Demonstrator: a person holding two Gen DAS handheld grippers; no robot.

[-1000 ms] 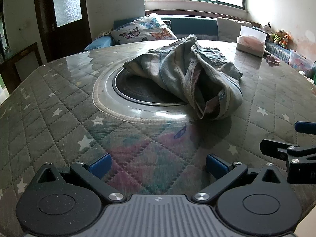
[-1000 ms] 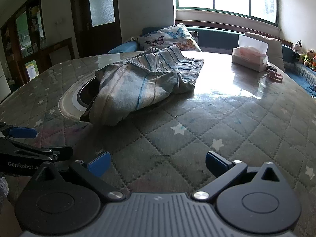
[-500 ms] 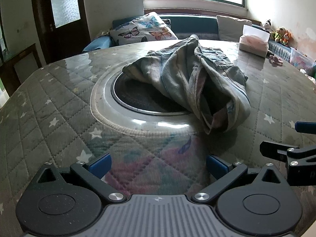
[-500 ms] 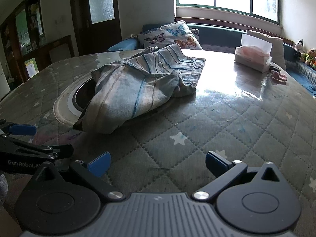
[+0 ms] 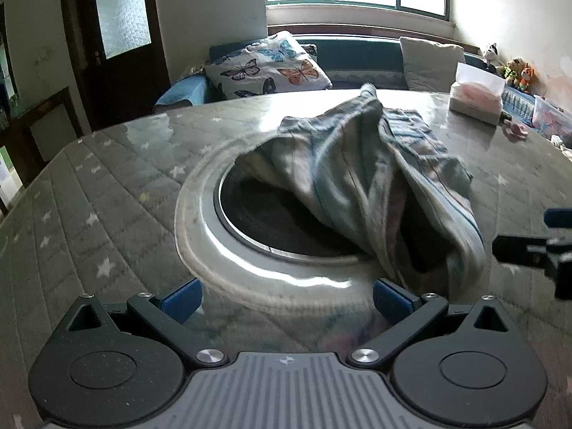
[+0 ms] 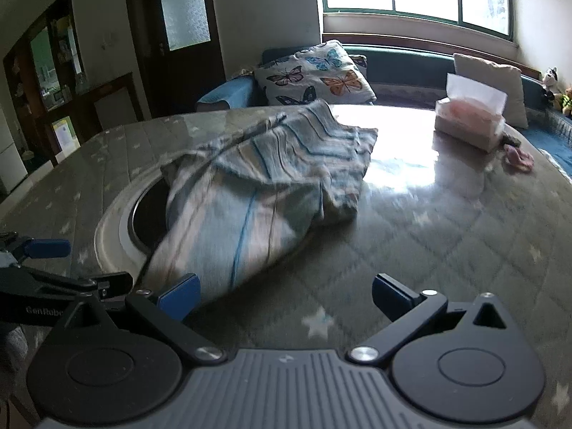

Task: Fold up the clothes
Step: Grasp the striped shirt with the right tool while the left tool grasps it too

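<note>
Home living room: butterfly cushion point(image 5: 270, 66), window bench point(image 6: 404, 64), plush toys point(image 5: 514, 69).

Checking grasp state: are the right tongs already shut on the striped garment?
No, the right tongs stand open just short of the striped garment, nothing between the pads.

The left tongs point(image 5: 287, 292) stand wide apart, blue fingertips point(image 5: 181, 296) level and nothing between them. The right tongs point(image 6: 286, 292) are spread just as wide and hold nothing. The two sit side by side, close and near the same height: the right tongs show at the right edge of the left view, the left tongs at the left edge of the right view.
</note>
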